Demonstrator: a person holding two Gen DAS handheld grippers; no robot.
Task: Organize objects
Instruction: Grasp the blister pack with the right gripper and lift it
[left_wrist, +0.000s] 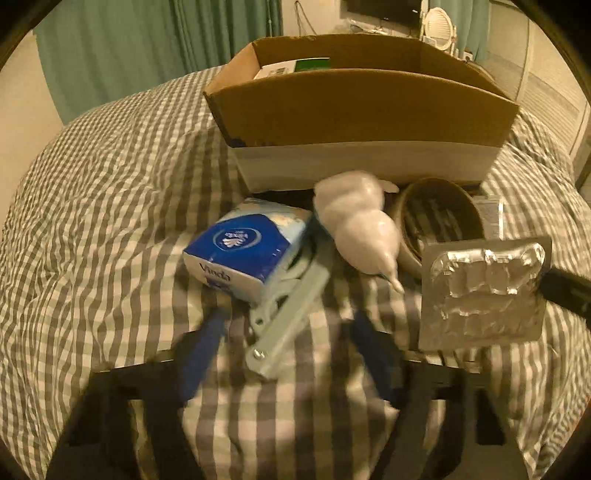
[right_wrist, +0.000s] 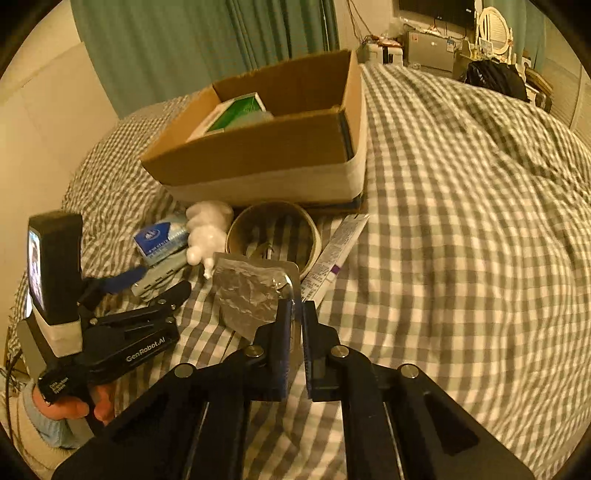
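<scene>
The blister pack (right_wrist: 251, 295) is crinkled silver foil, shiny. The box (left_wrist: 354, 107) is matt brown cardboard with a white paper band below. The bedcover (right_wrist: 461, 221) is soft checked cloth, rumpled. The tissue pack (left_wrist: 247, 247) is glossy blue plastic film. The white bag (left_wrist: 358, 225) looks smooth and thin. The right gripper (right_wrist: 297, 310) is matt black plastic with bright metal rivets.

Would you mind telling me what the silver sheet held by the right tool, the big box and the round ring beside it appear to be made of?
The silver sheet, pinched in the right tool, looks like a foil blister pack: crinkled, shiny, with raised pockets. The box looks like brown cardboard, matte, with a paler band along its base. The ring is probably a roll of tape, tan and dull; its material stays uncertain.
</scene>
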